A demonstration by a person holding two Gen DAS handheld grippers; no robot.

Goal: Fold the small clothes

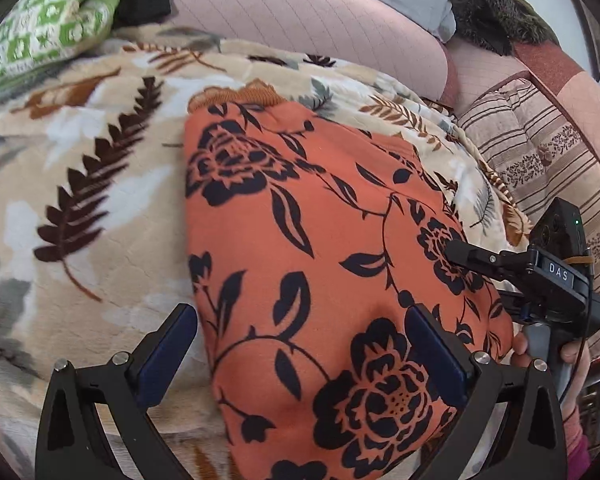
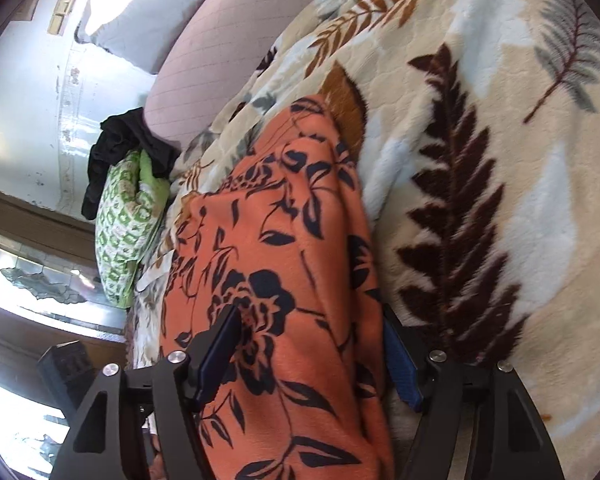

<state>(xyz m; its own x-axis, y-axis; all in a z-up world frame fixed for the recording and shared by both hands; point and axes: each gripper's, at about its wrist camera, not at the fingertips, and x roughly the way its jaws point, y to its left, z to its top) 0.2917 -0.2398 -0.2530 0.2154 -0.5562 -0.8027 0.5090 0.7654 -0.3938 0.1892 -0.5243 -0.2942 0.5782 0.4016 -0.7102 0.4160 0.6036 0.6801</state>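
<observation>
An orange garment (image 1: pixel 300 248) with a black flower print lies folded on a cream leaf-patterned blanket (image 1: pixel 100 184). My left gripper (image 1: pixel 300 336) is open just above its near end, one finger over the blanket, the other over the cloth. My right gripper (image 1: pixel 456 252) shows at the garment's right edge in the left wrist view. In the right wrist view the right gripper (image 2: pixel 312 344) is open with its jaws either side of a thick fold of the garment (image 2: pixel 292 240), one finger (image 2: pixel 220 348) lying on the cloth.
A green and white patterned pillow (image 1: pixel 48 28) and dark cloth (image 2: pixel 120 152) lie at the blanket's far corner. A pink quilted cushion (image 1: pixel 308 20) runs along the back. A striped cushion (image 1: pixel 540 152) lies to the right.
</observation>
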